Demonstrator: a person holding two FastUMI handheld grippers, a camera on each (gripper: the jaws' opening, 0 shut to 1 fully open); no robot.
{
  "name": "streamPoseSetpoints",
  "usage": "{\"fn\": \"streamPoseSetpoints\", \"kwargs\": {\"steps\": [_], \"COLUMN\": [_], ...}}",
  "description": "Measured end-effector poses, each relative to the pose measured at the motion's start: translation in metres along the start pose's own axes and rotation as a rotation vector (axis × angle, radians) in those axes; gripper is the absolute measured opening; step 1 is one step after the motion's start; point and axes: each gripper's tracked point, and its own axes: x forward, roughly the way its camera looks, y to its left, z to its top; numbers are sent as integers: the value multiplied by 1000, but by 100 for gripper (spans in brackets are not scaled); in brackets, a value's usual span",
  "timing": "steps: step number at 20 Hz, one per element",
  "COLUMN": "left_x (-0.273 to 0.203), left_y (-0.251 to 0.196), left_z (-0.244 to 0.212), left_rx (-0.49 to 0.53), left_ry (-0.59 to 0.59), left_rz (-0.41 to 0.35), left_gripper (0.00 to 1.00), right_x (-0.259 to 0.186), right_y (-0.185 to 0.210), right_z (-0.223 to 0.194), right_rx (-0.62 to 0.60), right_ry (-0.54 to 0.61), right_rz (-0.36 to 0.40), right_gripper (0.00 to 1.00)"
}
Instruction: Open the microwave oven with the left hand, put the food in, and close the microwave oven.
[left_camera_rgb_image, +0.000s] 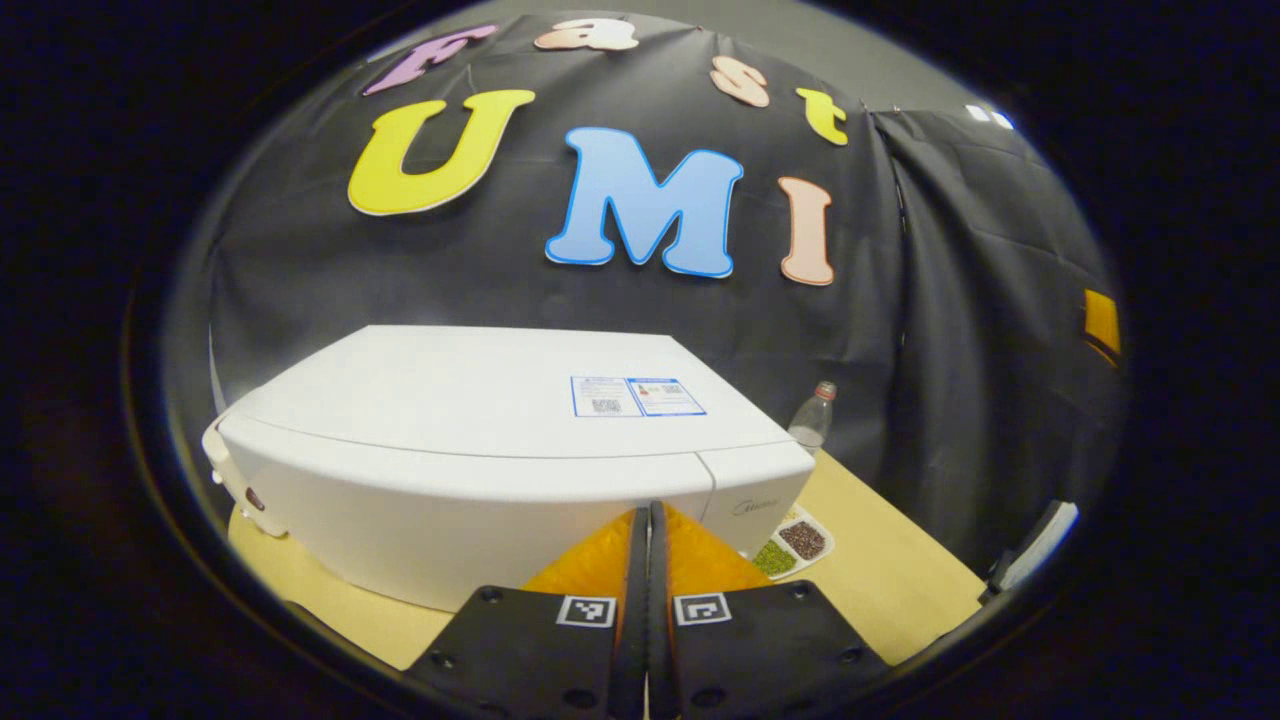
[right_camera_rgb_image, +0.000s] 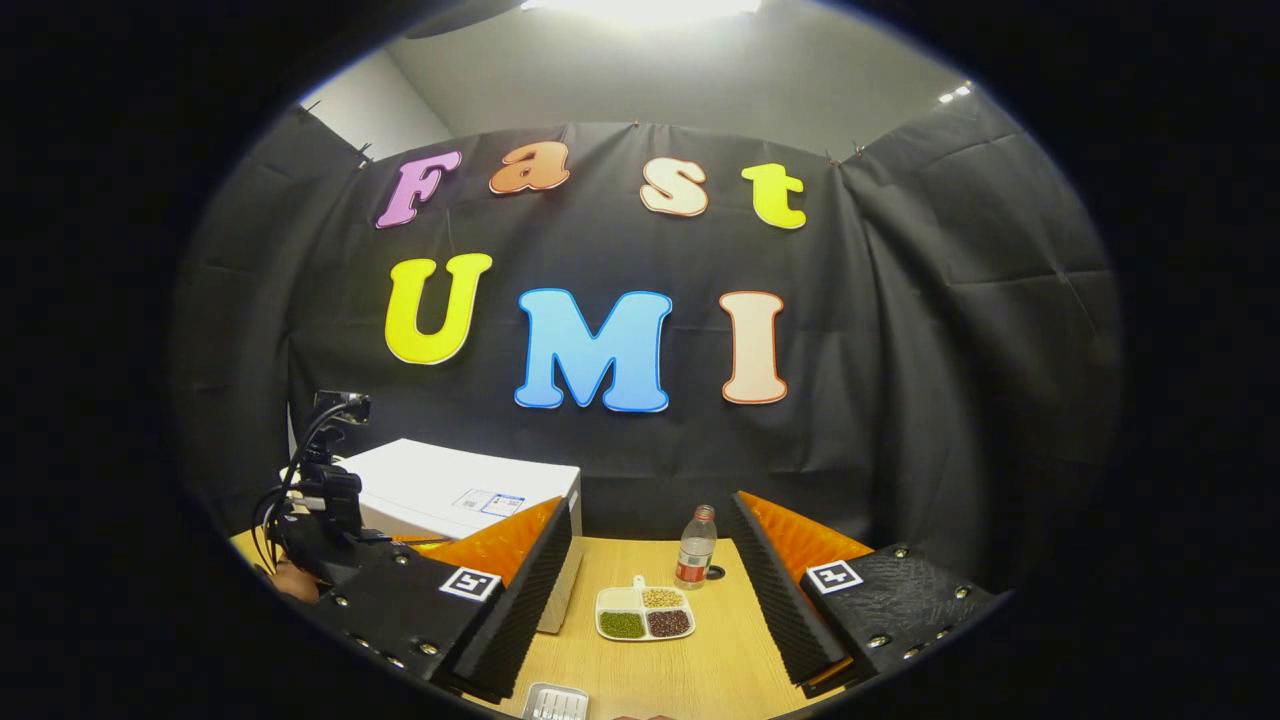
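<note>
The left gripper (left_camera_rgb_image: 648, 560), fingers pressed together on nothing at bottom centre, is held just before the closed white microwave oven (left_camera_rgb_image: 500, 450), whose long front runs across mid-frame; the right gripper (right_camera_rgb_image: 650, 580) is spread wide and empty, the food tray (right_camera_rgb_image: 645, 612) seen between its fingers, a bottle (right_camera_rgb_image: 696, 548) just behind it.

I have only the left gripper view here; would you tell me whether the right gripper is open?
Observer: Yes, the right gripper is wide open and holds nothing.
Operator: Thank you. Where is the tray relative to it?
Observer: The tray lies flat on the table, ahead of the gripper and between its fingers' lines, untouched.
Operator: Is anything standing close behind it?
Observer: A bottle stands upright just behind the tray's far right corner.
</note>
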Motion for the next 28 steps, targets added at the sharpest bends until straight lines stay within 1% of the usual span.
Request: {"fn": "streamPoseSetpoints", "kwargs": {"steps": [1, 2, 3, 4, 5, 6, 8, 9, 10, 11, 12, 13, 15, 17, 21, 22, 24, 28], "left_x": [-4, -11, -21, -34, -47, -63, -99, -122, -143, -162, -185, -194, -221, -239, -261, -264, -273, -283], "left_y": [4, 8, 8, 8, 9, 11, 23, 27, 30, 33, 32, 34, 43, 50, 65, 67, 69, 70], "left_z": [5, 18, 35, 53, 73, 93, 134, 153, 169, 185, 191, 198, 202, 202, 196, 196, 196, 197], "left_rx": [4, 13, 20, 26, 31, 39, 53, 50, 43, 43, 50, 55, 65, 71, 100, 102, 99, 102], "left_ry": [-14, -45, -85, -122, -164, -208, -309, -363, -408, -455, -477, -494, -504, -502, -494, -494, -503, -514], "left_rz": [14, 30, 33, 30, 31, 38, 87, 99, 108, 118, 123, 126, 142, 149, 159, 161, 157, 141], "left_gripper": [7, 8, 10, 7, 7, 4, 4, 8, 16, 43, 71, 99, 96, 95, 97, 95, 97, 96], "right_x": [0, -1, -2, -2, -2, -2, -1, -1, -1, -1, -1, -2, -5, -9, -21, -24, -29, -36], "right_y": [2, 3, 5, 7, 10, 14, 21, 26, 31, 34, 36, 39, 45, 50, 55, 56, 57, 59], "right_z": [1, 2, 5, 8, 10, 14, 21, 25, 30, 34, 38, 40, 45, 49, 54, 55, 56, 61], "right_rx": [0, -1, -1, 2, 6, 11, 27, 39, 49, 54, 54, 53, 53, 62, 62, 59, 56, 42], "right_ry": [-2, -7, -14, -22, -29, -38, -47, -49, -56, -61, -66, -72, -85, -95, -111, -111, -113, -120], "right_rz": [2, 2, 3, 5, 8, 11, 14, 17, 20, 20, 18, 18, 15, 10, -8, -10, -14, -25], "right_gripper": [95, 95, 95, 95, 95, 95, 95, 95, 95, 95, 95, 95, 95, 95, 95, 95, 95, 95]}}
